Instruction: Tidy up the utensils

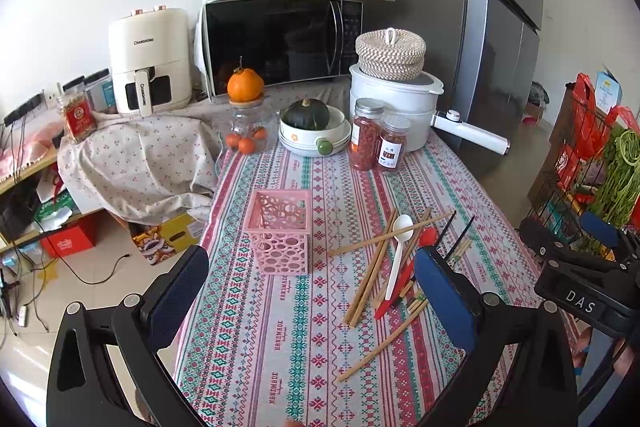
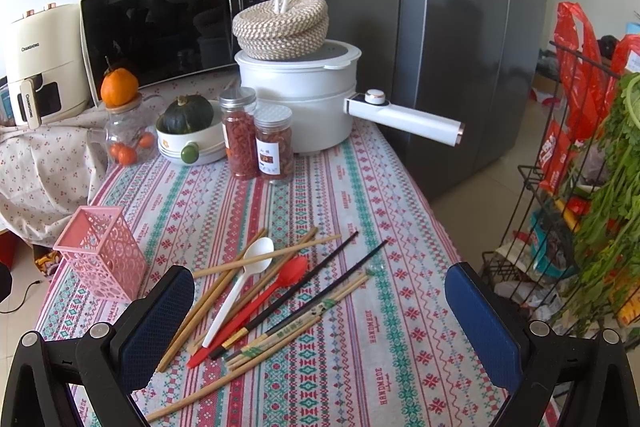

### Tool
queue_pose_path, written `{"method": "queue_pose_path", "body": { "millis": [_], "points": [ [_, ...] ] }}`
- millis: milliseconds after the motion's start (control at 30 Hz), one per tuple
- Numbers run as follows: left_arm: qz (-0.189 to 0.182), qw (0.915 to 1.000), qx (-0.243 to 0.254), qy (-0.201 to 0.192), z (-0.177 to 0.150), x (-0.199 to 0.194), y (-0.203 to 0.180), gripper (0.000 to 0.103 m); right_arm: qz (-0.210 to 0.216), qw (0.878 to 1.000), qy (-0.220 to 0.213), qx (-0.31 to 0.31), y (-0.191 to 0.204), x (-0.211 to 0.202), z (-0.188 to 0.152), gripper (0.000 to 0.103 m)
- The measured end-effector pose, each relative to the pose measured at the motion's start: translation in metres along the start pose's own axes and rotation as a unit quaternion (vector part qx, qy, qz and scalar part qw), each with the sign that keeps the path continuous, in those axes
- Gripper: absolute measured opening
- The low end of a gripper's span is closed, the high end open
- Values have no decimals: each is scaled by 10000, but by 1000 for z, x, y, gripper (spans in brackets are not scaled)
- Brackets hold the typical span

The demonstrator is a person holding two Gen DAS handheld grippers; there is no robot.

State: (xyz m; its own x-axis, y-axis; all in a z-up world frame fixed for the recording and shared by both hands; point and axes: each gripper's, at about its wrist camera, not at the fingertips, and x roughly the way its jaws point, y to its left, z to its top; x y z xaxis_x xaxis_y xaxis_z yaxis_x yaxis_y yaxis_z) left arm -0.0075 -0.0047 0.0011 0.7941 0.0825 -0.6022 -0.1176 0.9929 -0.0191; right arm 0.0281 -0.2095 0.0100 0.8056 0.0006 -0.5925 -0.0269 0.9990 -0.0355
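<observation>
Right wrist view shows my right gripper (image 2: 320,319) spread wide with nothing between its blue pads, hovering over the patterned tablecloth (image 2: 400,327), and the utensil pile lies just ahead of and partly between the fingers. Nearest to me are the printed bamboo chopsticks (image 2: 288,331) and a plain wooden chopstick (image 2: 208,387) running toward my left finger; a little further on the red spoon (image 2: 272,291) and the white spoon (image 2: 240,287) lie side by side, bowls pointing away, with the black chopsticks (image 2: 304,283) crossing to their right and more wooden chopsticks (image 2: 224,279) crossed over and under them. The pink holder (image 2: 102,255) stands upright beyond my left finger, apart from the pile, and looks empty. Behind all that, well out of my way, sit the spice jars (image 2: 256,139), the white pot (image 2: 304,99) and the microwave (image 2: 172,27). From the left wrist view my left gripper (image 1: 312,303) is likewise wide open and holding nothing, the holder just ahead of its left finger and the pile ahead of its right. I judge that sorting has not yet begun: nothing is in the holder. The next move, I think, is to lower the right gripper onto one piece lying on top, probably the white spoon's handle, and close cleanly without dragging the crossed chopsticks along.
</observation>
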Motion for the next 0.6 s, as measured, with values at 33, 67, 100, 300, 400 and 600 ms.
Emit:
{"method": "queue_pose_path", "body": {
  "millis": [33,67,100,300,400,600],
  "points": [
    [2,10000,1,-1,0,0,0,103,1,10000,1,-1,0,0,0,103],
    [3,10000,3,-1,0,0,0,103,2,10000,3,-2,0,0,0,103],
    [10,10000,1,-6,0,-1,1,103,3,10000,0,-4,0,0,0,103],
    [18,10000,-10,-13,2,-1,3,103,7,10000,9,13,0,0,0,103],
    [34,10000,7,-25,3,-2,5,103,6,10000,9,8,0,0,0,103],
    [-474,9988,-128,78,8,3,4,103,41,10000,10,-5,-2,3,2,103]
  ]
}}
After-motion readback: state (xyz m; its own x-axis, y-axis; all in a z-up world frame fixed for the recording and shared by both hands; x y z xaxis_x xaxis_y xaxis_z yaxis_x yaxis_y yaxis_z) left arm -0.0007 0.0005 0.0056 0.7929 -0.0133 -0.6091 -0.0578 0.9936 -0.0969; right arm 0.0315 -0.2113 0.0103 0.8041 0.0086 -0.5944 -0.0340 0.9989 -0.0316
